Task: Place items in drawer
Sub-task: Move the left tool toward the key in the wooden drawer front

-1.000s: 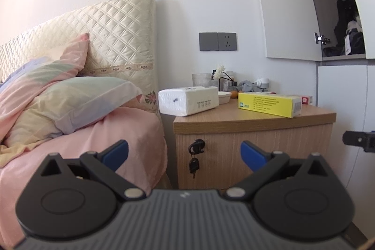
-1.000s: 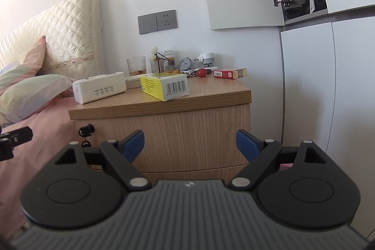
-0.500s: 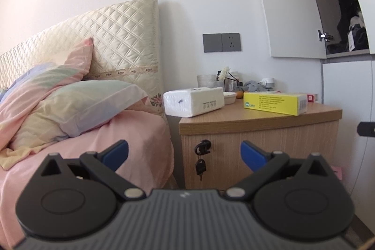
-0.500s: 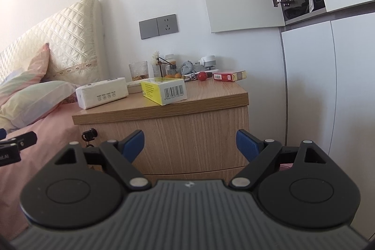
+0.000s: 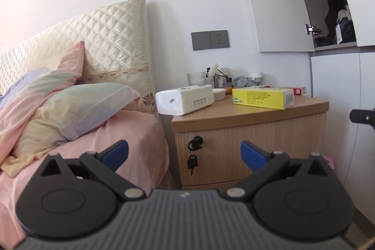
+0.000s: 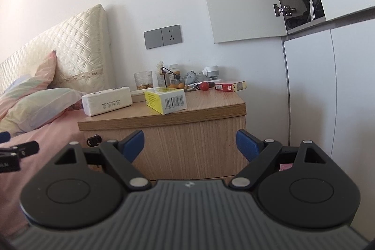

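Note:
A wooden nightstand [image 5: 248, 149] [image 6: 187, 144] stands beside the bed, its drawer front shut, with a black key [image 5: 193, 156] hanging in the lock at its upper left. On top lie a yellow box [image 5: 262, 98] [image 6: 165, 100], a white tissue pack [image 5: 185, 102] [image 6: 106, 103] and a red box [image 6: 229, 86]. My left gripper [image 5: 184, 154] is open and empty, some way in front of the drawer. My right gripper [image 6: 189, 144] is likewise open and empty, facing the drawer front from a distance.
A bed with pink sheet [image 5: 82, 156] and pillows [image 5: 70, 107] lies left of the nightstand. A glass [image 6: 143, 81], small bottles and a red ball [image 6: 204, 86] crowd the back of the top. White cabinet doors [image 6: 328, 86] stand to the right.
Both views have drifted slightly, so the nightstand sits a little further right in each. Both grippers stay open and empty.

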